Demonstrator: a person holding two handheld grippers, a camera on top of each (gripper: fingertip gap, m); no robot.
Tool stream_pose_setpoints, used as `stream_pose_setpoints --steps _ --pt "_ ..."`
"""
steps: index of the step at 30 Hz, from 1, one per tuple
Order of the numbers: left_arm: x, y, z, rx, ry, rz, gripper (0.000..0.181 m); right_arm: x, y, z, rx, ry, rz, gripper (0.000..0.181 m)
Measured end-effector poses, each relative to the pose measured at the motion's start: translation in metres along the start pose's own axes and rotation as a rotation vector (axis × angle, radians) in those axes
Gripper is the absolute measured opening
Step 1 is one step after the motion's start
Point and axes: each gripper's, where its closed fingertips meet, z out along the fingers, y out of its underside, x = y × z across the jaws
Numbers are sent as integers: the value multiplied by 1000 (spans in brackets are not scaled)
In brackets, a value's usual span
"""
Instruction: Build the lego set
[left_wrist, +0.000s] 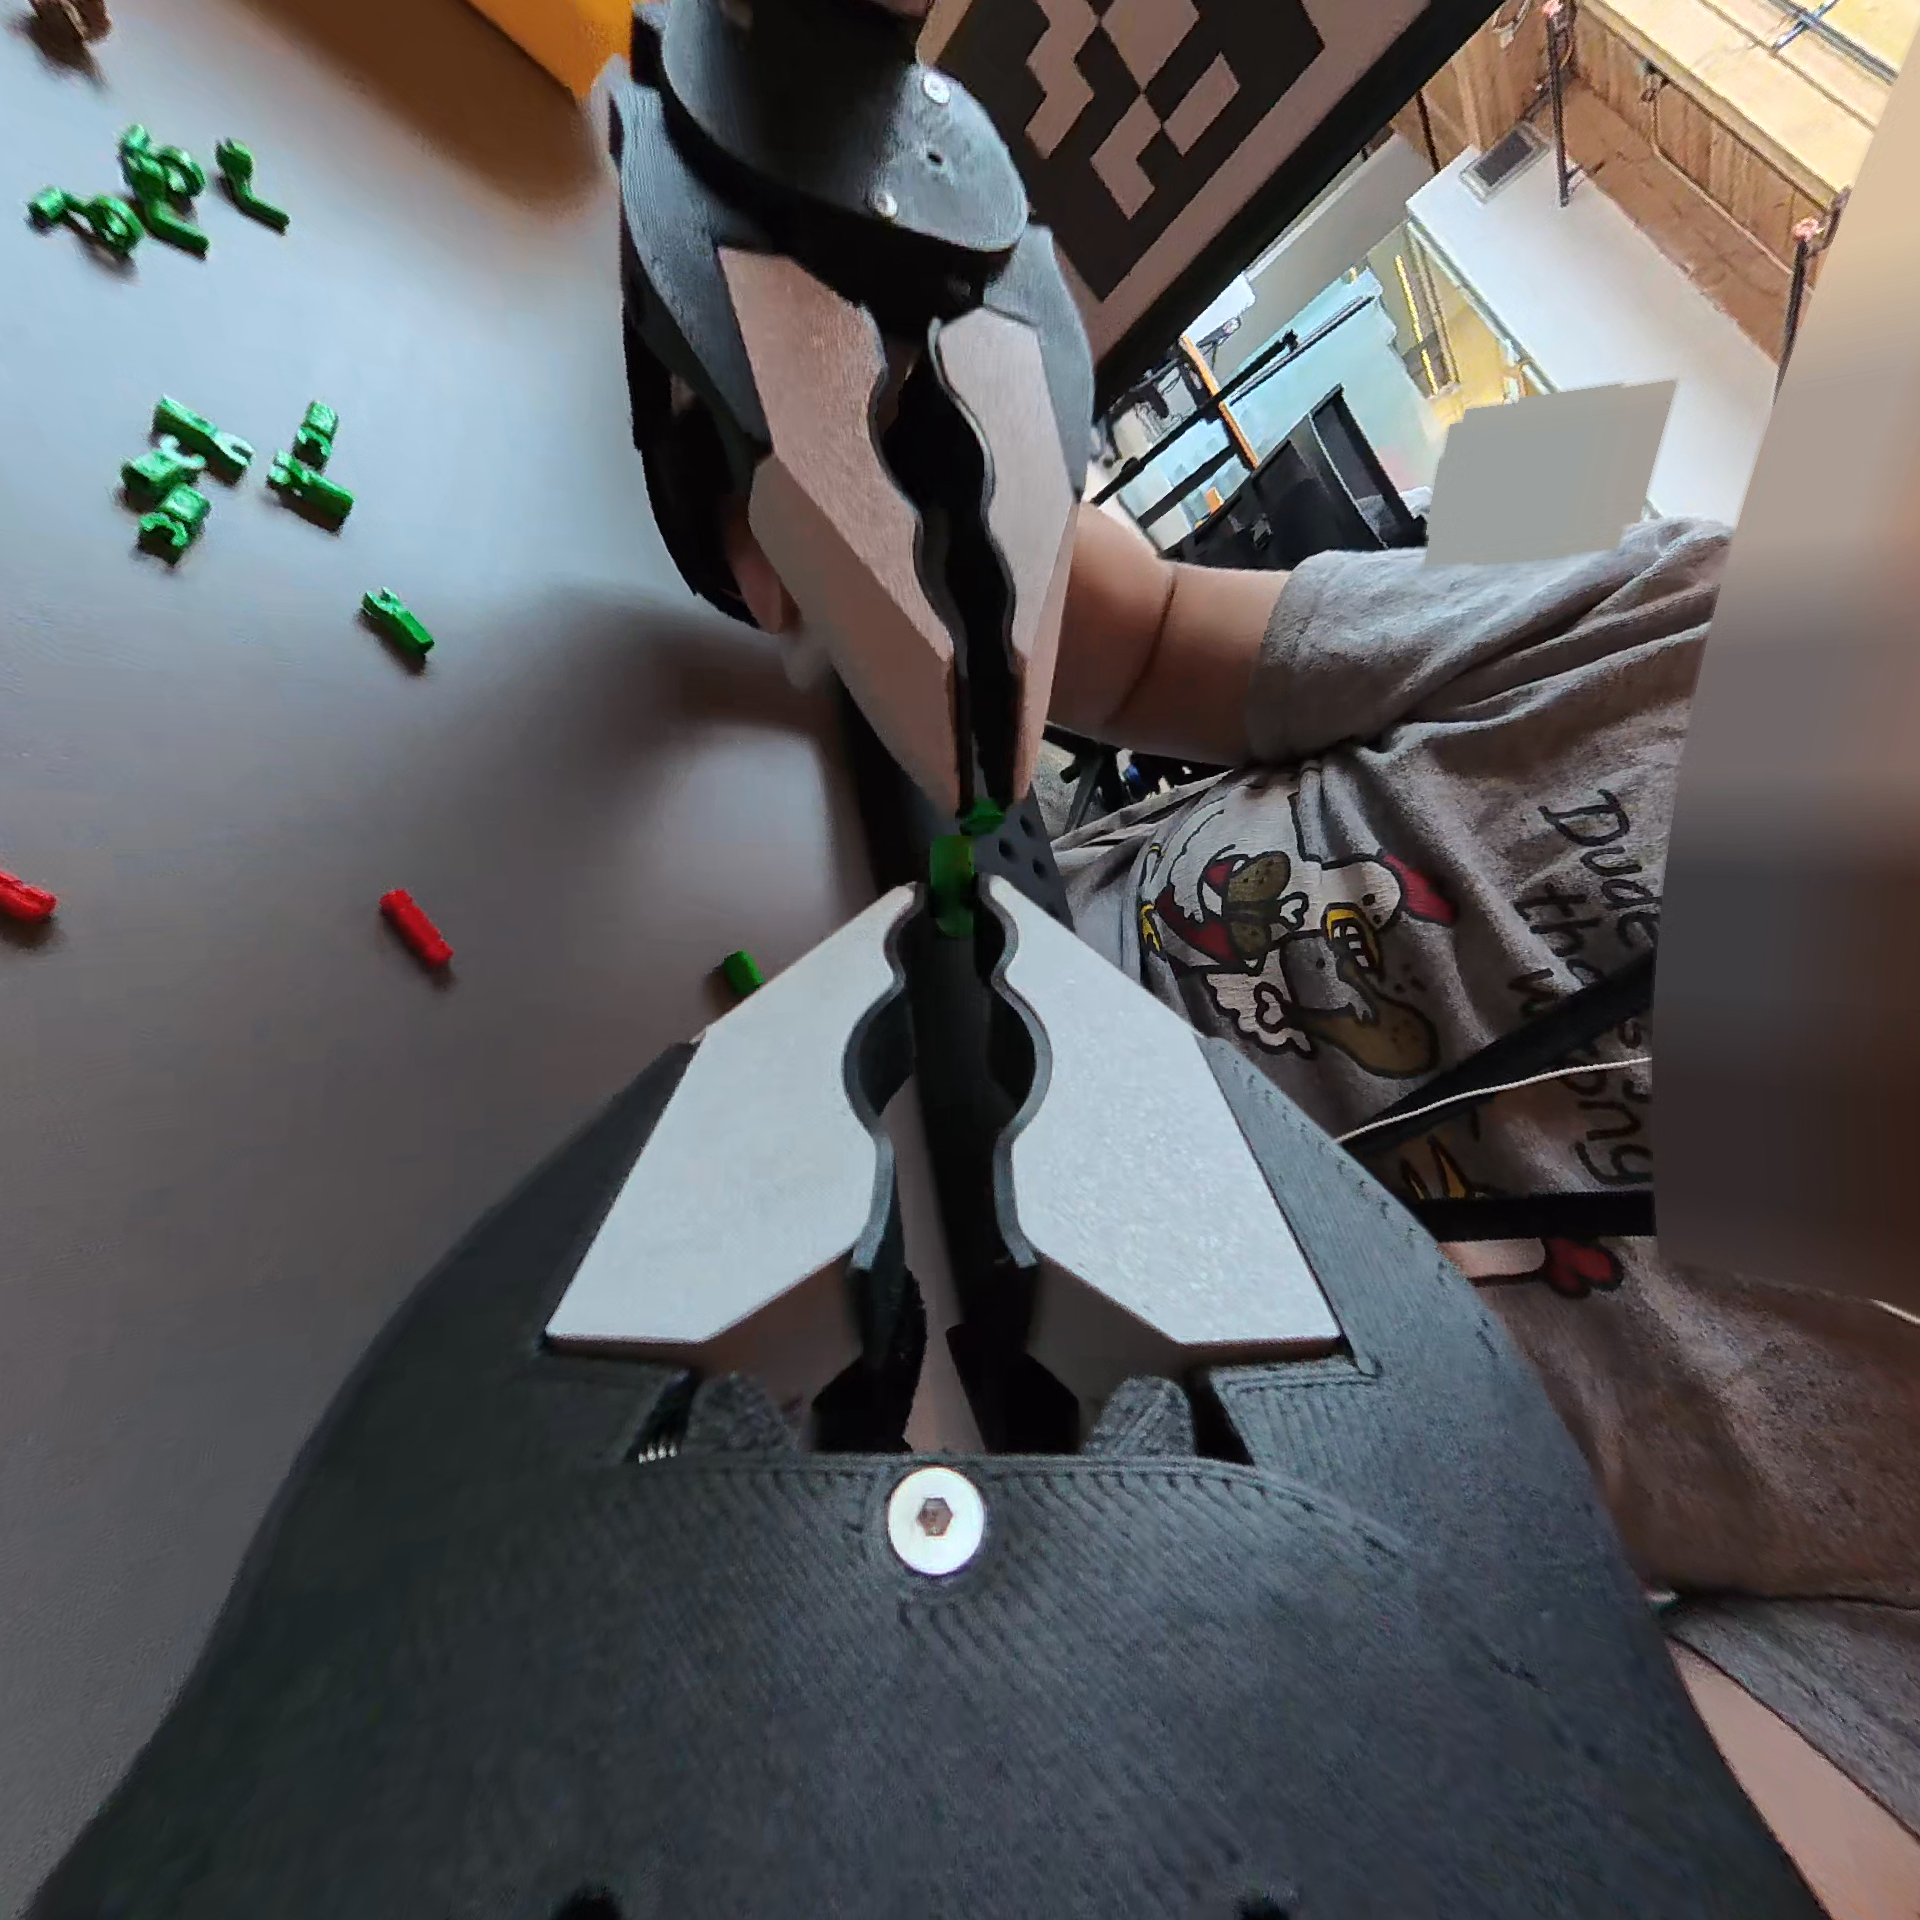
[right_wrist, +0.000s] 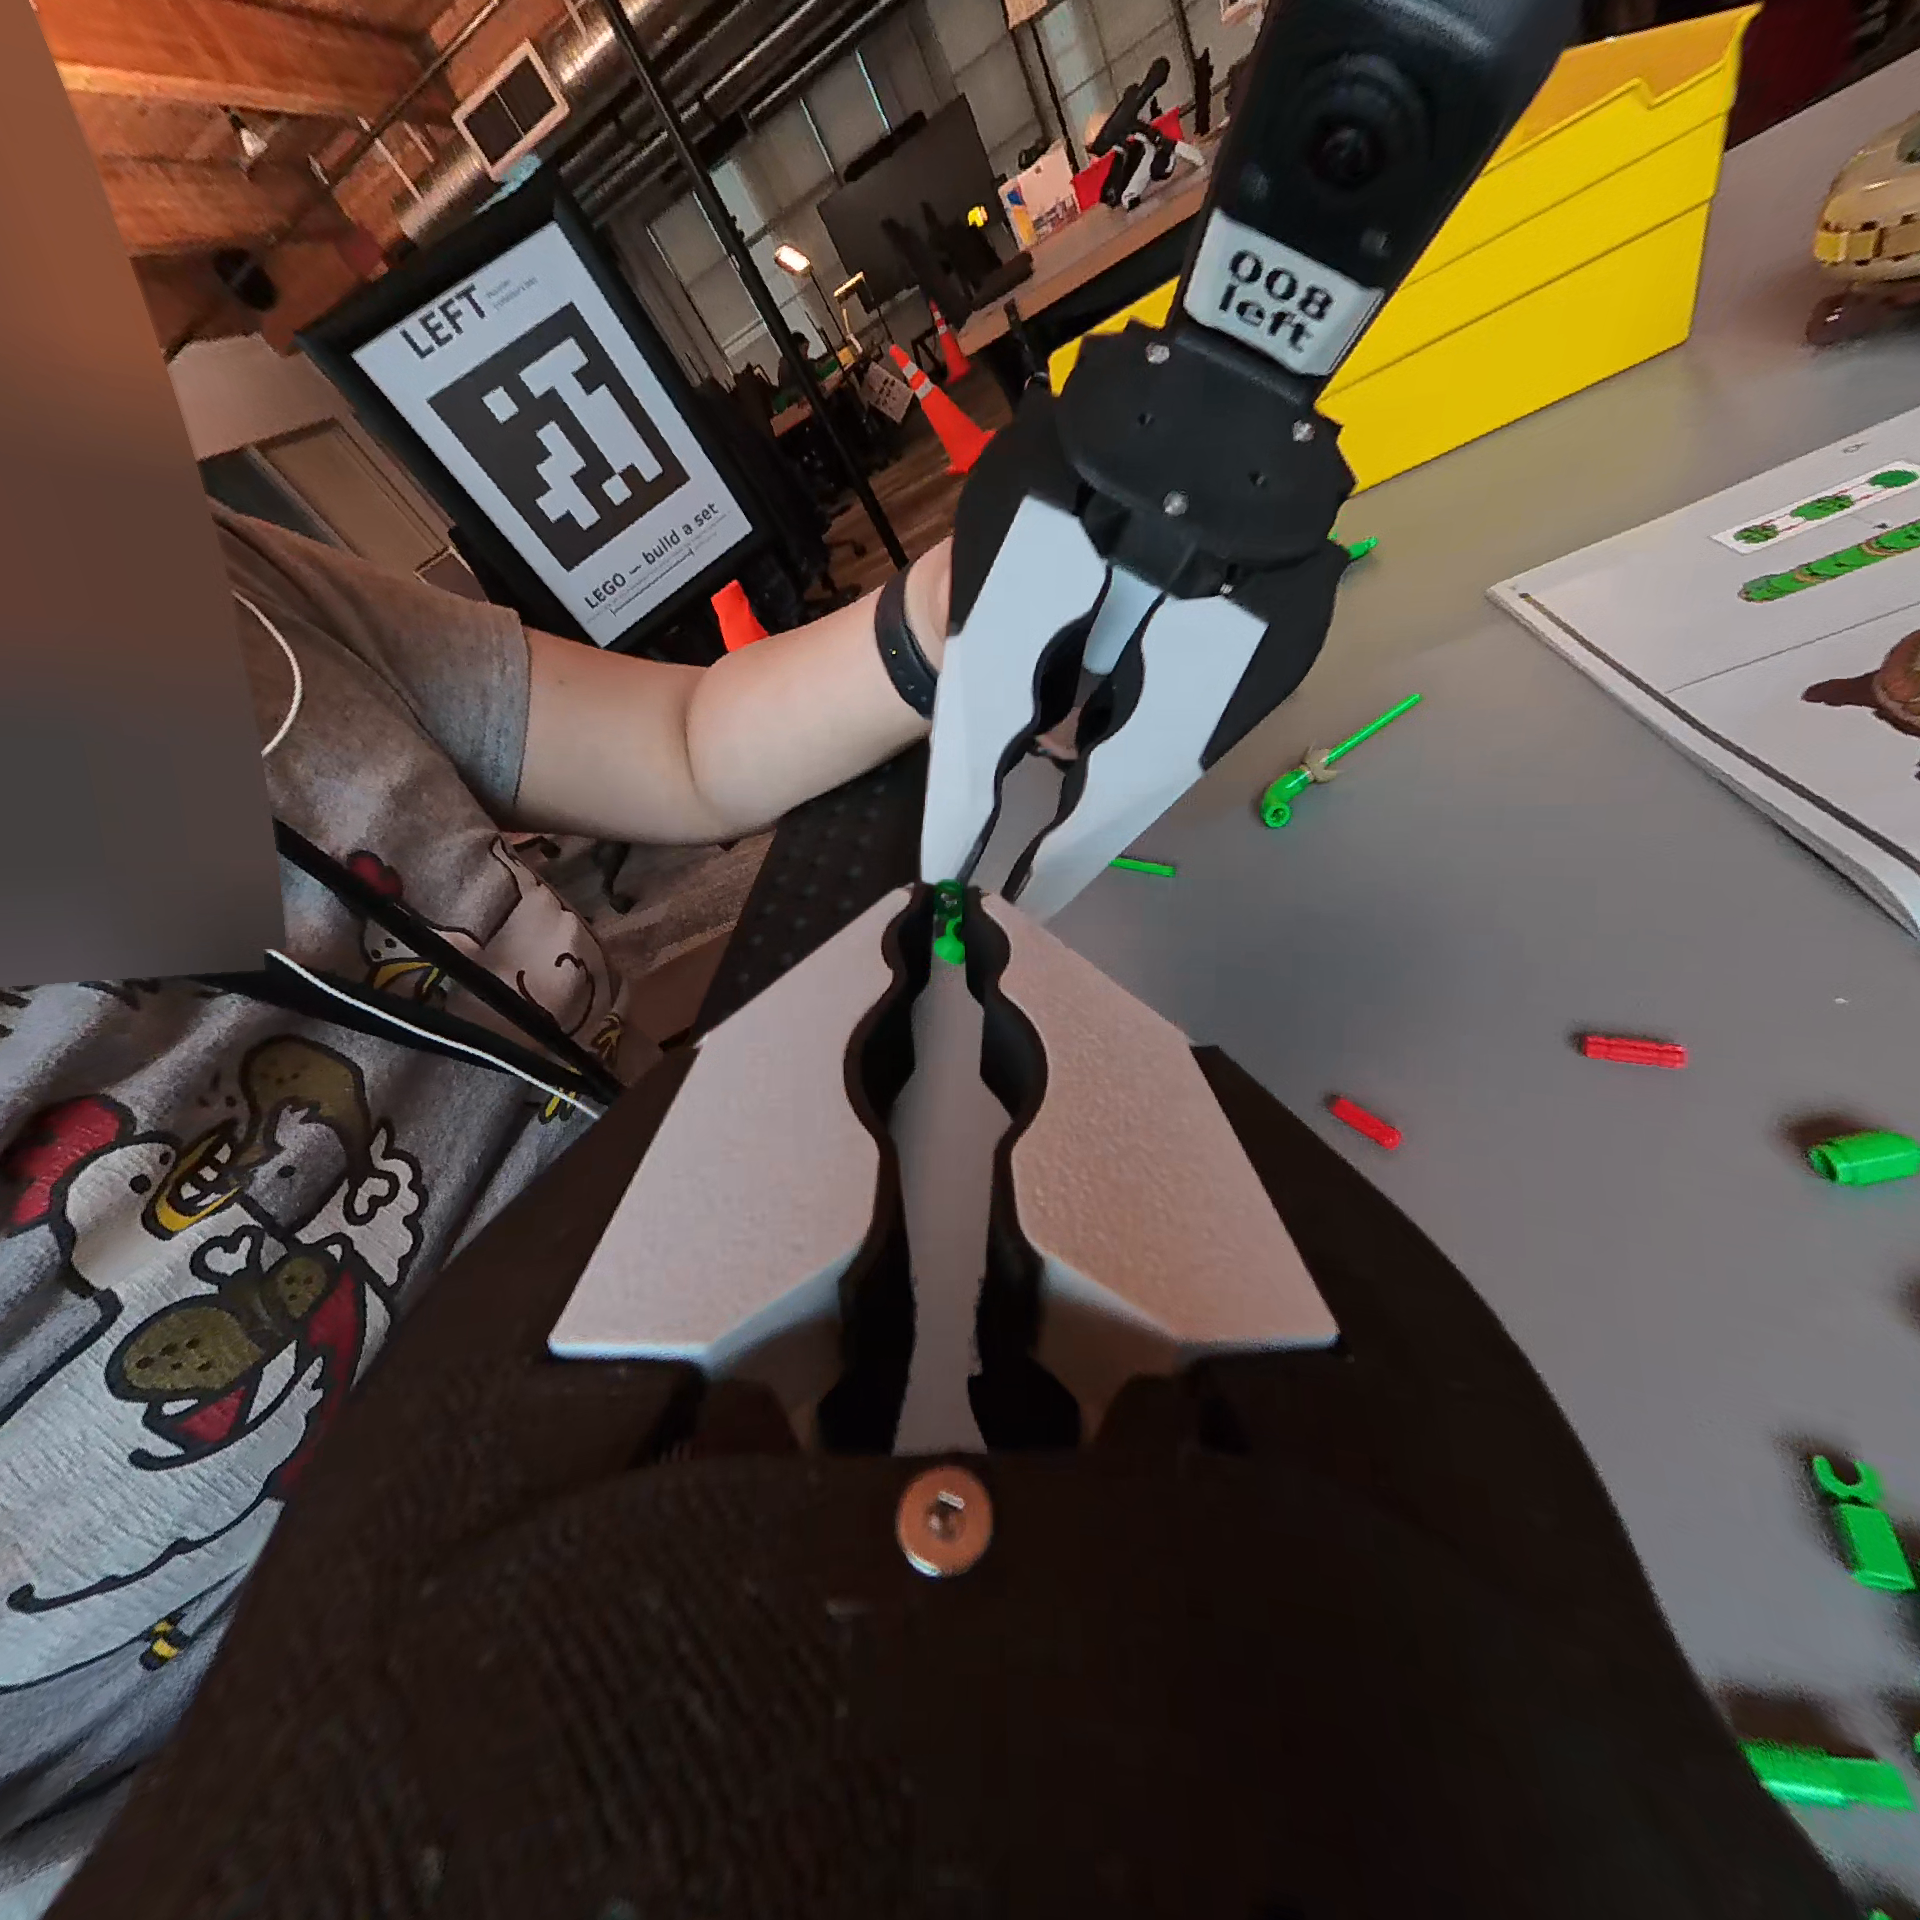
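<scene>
Pinching a small green piece (left_wrist: 951, 878) at its tips, my left gripper (left_wrist: 951, 914) meets my right gripper (left_wrist: 982, 805) tip to tip above the table's near edge. My right gripper is clenched on a green piece too; whether the two pieces are joined I cannot tell. On the grey table (left_wrist: 468, 779) lie loose green parts (left_wrist: 239, 462) and red pins (left_wrist: 416, 928). An instruction booklet (right_wrist: 1756, 665) and yellow bin (right_wrist: 1538, 260) sit farther off.

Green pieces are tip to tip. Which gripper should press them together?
Right, narrowly. Left gripper grips the longer green piece deep between its tips as an anchor; right gripper holds the smaller green piece, already aligned.
</scene>
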Motion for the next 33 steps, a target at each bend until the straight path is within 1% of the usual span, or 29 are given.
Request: stream_pose_setpoints --steps 7,13,18,22,24,28,33 --pt "8 -7 -3 40 26 30 5 -3 -3 -2 13 -7 -15 2" --pt "9 -6 -2 32 19 35 5 -3 -2 -1 7 -8 -13 2" --pt "8 -3 -1 11 19 0 5 -3 1 1 -12 -12 -1 2" --pt "2 6 0 -30 4 -52 5 1 11 5 -62 11 -3 2" --pt "-1 6 -1 -28 -4 -59 5 3 11 4 -56 11 14 2" --pt "-4 15 2 -83 -21 -79 4 4 21 9 -96 -4 35 2" --pt "-7 21 5 -117 -30 -103 4 5 27 11 -124 -14 55 2"
